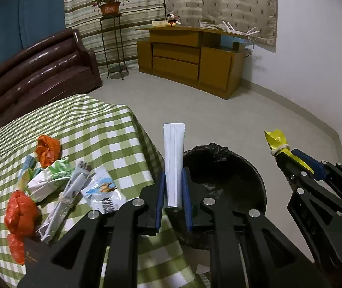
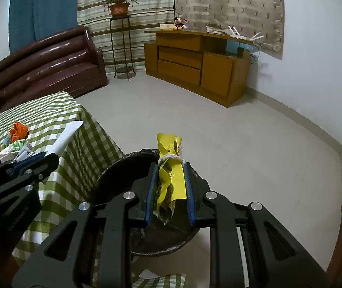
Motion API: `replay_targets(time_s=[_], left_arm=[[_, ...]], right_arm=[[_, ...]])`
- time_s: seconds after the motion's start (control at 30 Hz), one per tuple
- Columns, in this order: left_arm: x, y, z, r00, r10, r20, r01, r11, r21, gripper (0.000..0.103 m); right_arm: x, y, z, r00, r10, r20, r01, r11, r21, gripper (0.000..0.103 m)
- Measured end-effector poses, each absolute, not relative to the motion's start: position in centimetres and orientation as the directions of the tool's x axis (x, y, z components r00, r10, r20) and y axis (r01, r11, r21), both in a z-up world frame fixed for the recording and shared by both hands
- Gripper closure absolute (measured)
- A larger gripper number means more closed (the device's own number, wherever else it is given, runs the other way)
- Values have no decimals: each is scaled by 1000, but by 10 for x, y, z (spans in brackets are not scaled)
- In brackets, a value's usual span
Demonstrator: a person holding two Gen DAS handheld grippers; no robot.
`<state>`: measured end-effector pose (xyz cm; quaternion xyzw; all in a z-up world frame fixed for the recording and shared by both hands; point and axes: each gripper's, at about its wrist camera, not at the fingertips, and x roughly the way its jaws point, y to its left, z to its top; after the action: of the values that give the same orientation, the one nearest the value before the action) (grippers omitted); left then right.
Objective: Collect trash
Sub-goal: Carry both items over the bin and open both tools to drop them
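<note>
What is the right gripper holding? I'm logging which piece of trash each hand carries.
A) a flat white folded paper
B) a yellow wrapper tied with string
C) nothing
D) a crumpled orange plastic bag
B: the right gripper is shut on the yellow wrapper tied with string, above the black-lined round trash bin; the flat white folded paper sits in the left gripper.

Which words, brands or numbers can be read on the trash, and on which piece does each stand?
None can be read for certain.
Green and white wrapper: large green letters, too crumpled to read.
Clear packet with blue print: dark letters, blurred.
Yellow wrapper in the right tool: dark marks, illegible.
White tube in the left tool: blank.
</note>
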<state>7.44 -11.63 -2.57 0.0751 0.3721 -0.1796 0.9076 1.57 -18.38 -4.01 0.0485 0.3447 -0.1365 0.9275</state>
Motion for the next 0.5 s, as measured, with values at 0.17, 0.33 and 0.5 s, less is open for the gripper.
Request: replay_targets(time_s=[0.17,0.33,0.5], left_arm=[[80,-123,-31,654,-265,-709,383,924,8,86],[83,-128,-32,645,-267,-716,385,923,3,83],[85,-127,-31,648,-260,-716,379,925,7,71]], right_arm=[[24,-190,-43,725,-217,-654,293,956,8,82],[28,-196,-48,725,-218,-653,304,952,19,81],[32,-197,-51,725,-218,-653,304,952,19,73]])
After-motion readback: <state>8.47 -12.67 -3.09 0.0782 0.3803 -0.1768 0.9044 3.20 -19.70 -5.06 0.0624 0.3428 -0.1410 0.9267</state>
